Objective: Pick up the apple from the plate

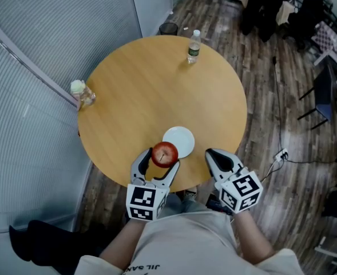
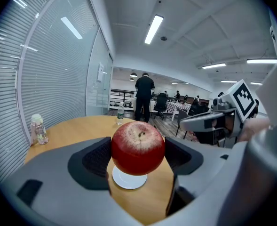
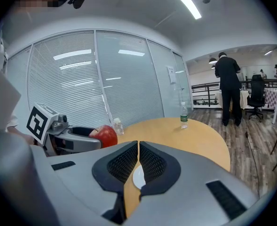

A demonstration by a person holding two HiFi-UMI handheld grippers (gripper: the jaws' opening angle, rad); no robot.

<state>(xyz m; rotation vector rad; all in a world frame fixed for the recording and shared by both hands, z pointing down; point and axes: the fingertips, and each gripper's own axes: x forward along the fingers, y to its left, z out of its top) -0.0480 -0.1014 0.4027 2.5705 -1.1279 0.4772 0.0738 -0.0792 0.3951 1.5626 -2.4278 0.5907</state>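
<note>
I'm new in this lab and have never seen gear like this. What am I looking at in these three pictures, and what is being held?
There is no robot here. A person holds a two-jaw gripper in each hand, and the cubes with square markers are part of those grippers. The top-down picture comes from a camera on the person's head. The other two come from cameras riding on each gripper, looking along its jaws.

On the round wooden table are a white plate, a water bottle at the far edge and a small bottle at the left edge.

The left gripper is shut on a red apple, held above the plate, which is bare. The right gripper is shut on nothing and hovers beside the plate.
</note>
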